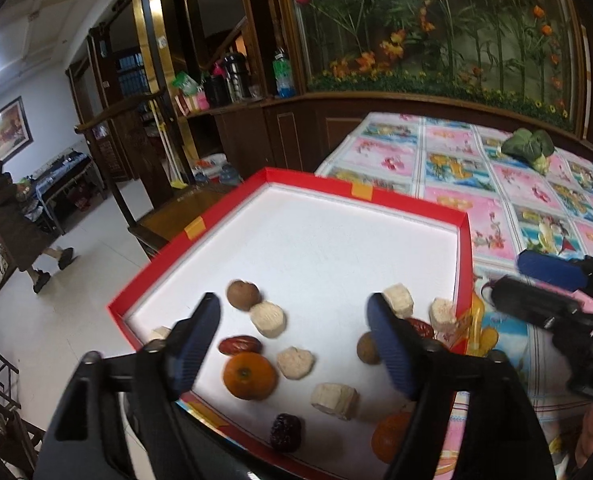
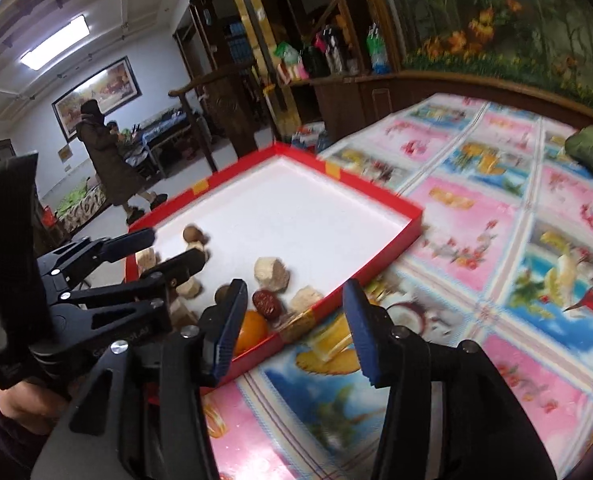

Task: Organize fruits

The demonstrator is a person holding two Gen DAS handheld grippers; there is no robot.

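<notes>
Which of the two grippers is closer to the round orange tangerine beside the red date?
Left. The left gripper hangs open right over the tangerine inside the red tray; the right gripper is outside the tray's edge.

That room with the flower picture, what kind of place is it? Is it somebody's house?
Probably a home's living or dining room. A table with a bright patterned tablecloth holds a red box of fruit, a dark wooden cabinet carries flasks and bottles, and a big flower mural fills the wall.
</notes>
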